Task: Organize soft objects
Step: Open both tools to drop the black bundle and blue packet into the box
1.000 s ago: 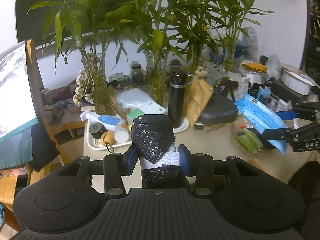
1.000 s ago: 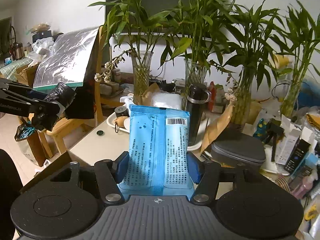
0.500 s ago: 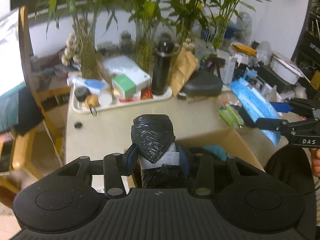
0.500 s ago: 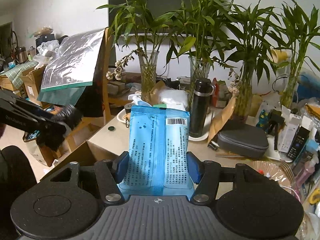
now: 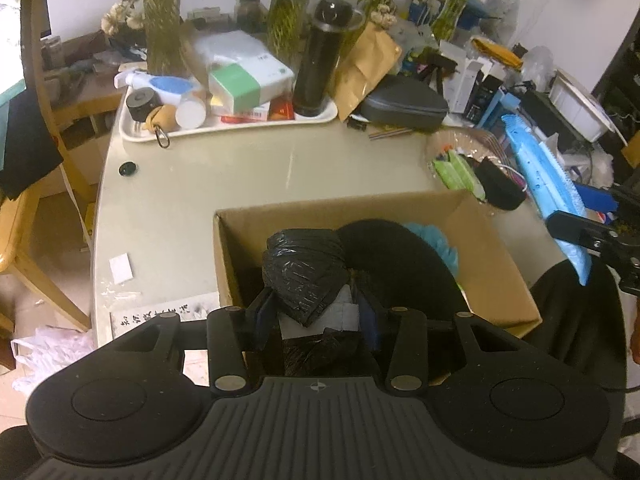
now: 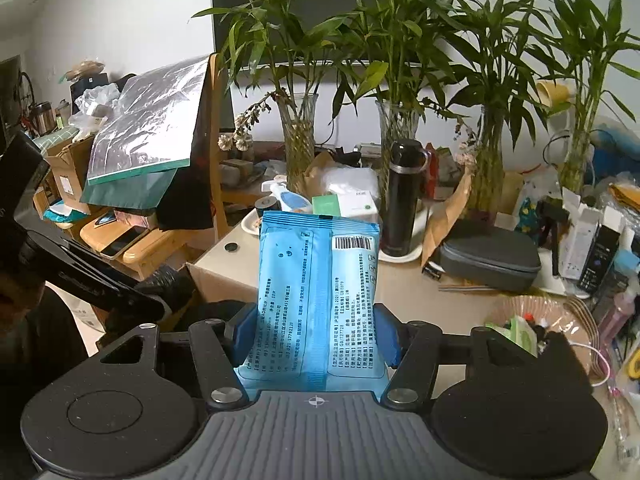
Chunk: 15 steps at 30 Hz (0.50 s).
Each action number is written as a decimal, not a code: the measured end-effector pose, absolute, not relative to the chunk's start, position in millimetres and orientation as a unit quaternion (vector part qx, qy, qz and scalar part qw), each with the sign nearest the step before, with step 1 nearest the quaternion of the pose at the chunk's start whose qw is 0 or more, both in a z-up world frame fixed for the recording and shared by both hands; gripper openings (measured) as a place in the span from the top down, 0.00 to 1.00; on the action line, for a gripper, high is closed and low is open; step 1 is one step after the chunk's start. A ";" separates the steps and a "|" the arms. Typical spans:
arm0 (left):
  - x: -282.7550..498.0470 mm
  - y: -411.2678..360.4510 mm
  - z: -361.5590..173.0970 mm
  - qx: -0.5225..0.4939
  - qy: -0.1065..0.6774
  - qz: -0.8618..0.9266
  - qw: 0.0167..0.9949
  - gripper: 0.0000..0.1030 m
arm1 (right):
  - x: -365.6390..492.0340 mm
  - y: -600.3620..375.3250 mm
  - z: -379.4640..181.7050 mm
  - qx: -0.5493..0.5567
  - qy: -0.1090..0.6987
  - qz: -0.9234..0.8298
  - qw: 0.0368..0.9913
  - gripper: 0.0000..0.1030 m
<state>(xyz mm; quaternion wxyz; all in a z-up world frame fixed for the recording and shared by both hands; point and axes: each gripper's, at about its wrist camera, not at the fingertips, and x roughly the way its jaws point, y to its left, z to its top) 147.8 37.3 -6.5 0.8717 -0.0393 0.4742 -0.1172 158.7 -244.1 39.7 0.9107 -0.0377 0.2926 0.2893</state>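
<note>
**Both grippers loaded, left one over the box**

Firstly, the left gripper (image 5: 316, 316): its blue pads are clamped on a roll of black plastic bags (image 5: 304, 276) with a white paper band around it. The roll sticks up between the fingers and hangs over the near left part of an open cardboard box (image 5: 492, 248). Inside the box lie a dark rounded cushion (image 5: 396, 260) and something light blue (image 5: 436, 240) behind it.

Right gripper (image 6: 316, 332): fingers closed on a blue wipes packet (image 6: 316, 292), held upright, barcode side to the camera. From the left wrist view that packet (image 5: 540, 176) hangs to the right of the box, above the table (image 5: 240, 176).

Beyond: white tray (image 5: 224, 128) carrying a black flask (image 5: 320, 64), a grey zip case (image 5: 404, 100) beside it, and vases of bamboo (image 6: 400, 60) at the table's back.
</note>
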 end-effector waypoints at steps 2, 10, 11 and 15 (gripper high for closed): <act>148.1 35.9 -7.8 -0.039 0.475 -0.119 0.871 0.59 | 157.3 -245.2 39.0 -0.037 0.293 0.288 0.911 0.39; 150.8 32.3 -10.9 -0.028 0.485 -0.118 0.866 0.58 | 155.5 -247.1 34.7 -0.030 0.301 0.284 0.910 0.39; 150.1 31.9 -11.1 -0.027 0.485 -0.118 0.866 0.57 | 155.8 -247.7 33.4 -0.026 0.303 0.282 0.910 0.39; 144.6 31.8 -10.5 -0.019 0.479 -0.108 0.871 0.48 | 156.2 -250.9 27.4 -0.009 0.313 0.276 0.909 0.39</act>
